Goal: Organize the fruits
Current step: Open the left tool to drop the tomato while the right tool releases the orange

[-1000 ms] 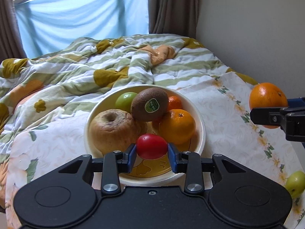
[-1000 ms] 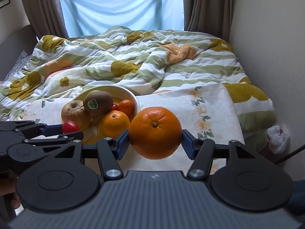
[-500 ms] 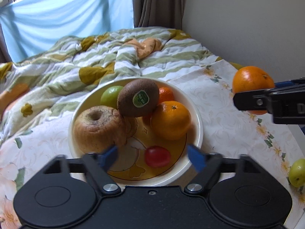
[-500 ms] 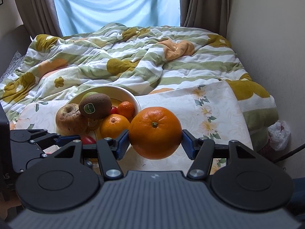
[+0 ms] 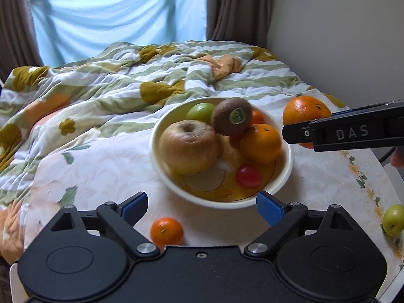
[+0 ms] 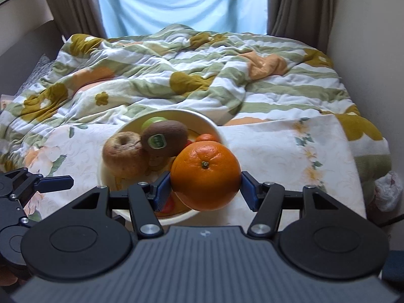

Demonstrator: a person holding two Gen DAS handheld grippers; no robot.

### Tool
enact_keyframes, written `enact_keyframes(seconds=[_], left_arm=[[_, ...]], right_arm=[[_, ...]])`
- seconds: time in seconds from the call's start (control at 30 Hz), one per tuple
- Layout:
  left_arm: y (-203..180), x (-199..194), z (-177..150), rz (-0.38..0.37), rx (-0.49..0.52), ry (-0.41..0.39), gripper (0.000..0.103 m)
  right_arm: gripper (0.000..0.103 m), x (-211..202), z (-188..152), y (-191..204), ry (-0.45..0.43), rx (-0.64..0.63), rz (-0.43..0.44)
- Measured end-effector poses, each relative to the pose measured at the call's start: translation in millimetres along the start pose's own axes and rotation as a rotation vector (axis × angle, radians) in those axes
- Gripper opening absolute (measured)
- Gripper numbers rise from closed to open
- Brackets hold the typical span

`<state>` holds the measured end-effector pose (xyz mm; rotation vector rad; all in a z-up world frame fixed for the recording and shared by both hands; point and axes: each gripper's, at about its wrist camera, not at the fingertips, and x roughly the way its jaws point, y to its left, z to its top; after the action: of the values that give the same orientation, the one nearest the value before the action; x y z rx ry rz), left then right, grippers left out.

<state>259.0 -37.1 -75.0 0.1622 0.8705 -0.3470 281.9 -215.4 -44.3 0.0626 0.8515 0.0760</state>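
Right gripper (image 6: pixel 205 189) has its fingers clamped on the big orange (image 6: pixel 205 175), one pad each side, stem end facing the camera. The orange hangs just in front of and a bit above the near right rim of the bowl (image 6: pixel 209 125); in the left wrist view it sits right of the bowl, level w/ the far fruit. So the bowl lies ahead and slightly left of the right fingers, and that is the offset the drop depends on.

Left gripper (image 5: pixel 202 205) is spread wide w/ nothing between its fingers, pulled back from the bowl's near rim. Small mandarin (image 5: pixel 166 232) lies on the tabletop just ahead of it, nearer the left finger. Green fruit (image 5: pixel 394 219) sits far right on the tabletop edge, well apart from the bowl.

Bowl already holds a brown apple (image 5: pixel 189 147), kiwi (image 5: pixel 232 116), lime (image 5: pixel 200 112), an orange (image 5: pixel 261 144), a red tomato (image 5: pixel 248 175). It's crowded; likely free spot is front right, by the tomato. Risk: a round orange set on the pile could roll out.
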Motion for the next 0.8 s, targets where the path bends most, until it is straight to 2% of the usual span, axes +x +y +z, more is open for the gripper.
enact_keyframes(seconds=[0.33,0.67,0.7,0.77,0.8], left_arm=[[19.6,-13.3,-13.0,0.077,-0.045,0.001,0.095],[26.7,-18.8,-24.8,0.113,-0.059,0.007,0.095],[27.0,-19.6,-26.4,0.115,-0.06,0.008,0.095],[26.8,-20.2,-27.4,0.119,-0.065,0.012,0.095],[26.4,-20.6,-28.0,0.12,-0.068,0.012,0.095]], right_arm=[[0.074,28.9,-1.6,36.9,0.05,-0.082,0.098],[0.075,49.1,-10.4,57.1,0.082,-0.148,0.14],[0.077,48.1,-10.8,57.8,0.073,-0.155,0.148],[0.092,41.5,-10.1,59.5,0.033,-0.168,0.151],[0.103,38.2,-10.3,60.0,0.016,-0.174,0.139]])
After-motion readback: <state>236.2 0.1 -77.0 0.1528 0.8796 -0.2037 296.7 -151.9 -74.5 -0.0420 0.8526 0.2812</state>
